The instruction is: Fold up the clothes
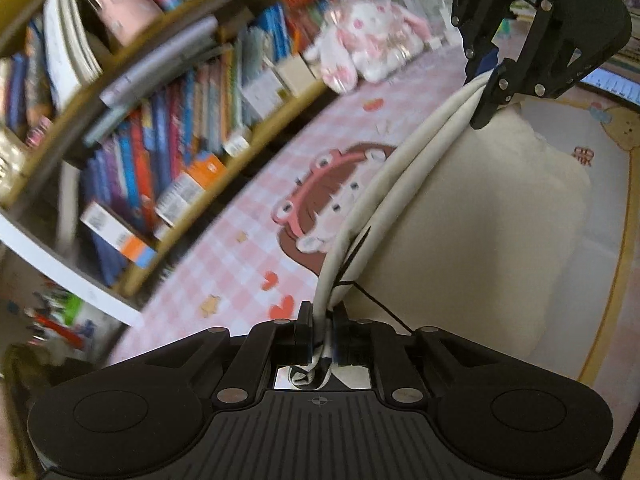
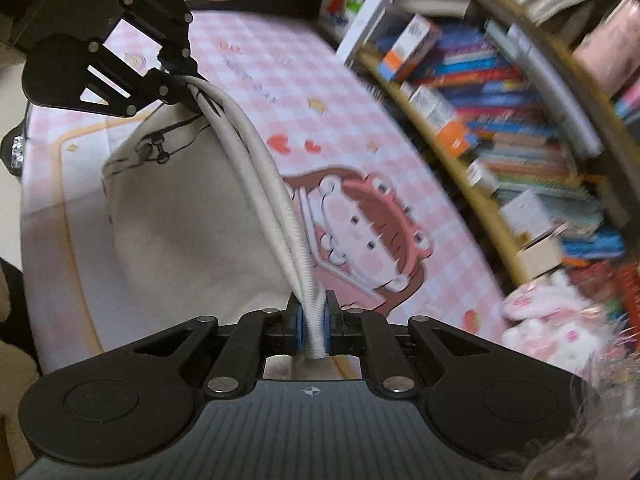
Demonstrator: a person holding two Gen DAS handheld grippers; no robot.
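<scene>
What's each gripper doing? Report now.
Left gripper: shut on the garment's ribbed hem.
Right gripper: shut on the same hem.

Black ribbed tool [image 1: 324, 332], silver screws

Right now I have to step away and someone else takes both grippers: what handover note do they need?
Left gripper: shut on the cream garment's ribbed edge.
Right gripper: shut on the same edge, at the other end.
The garment hangs between them above the pink checked mat; the edge looks doubled.
Done: a fold seems started.
Left: lay it down, finish folding.
</scene>
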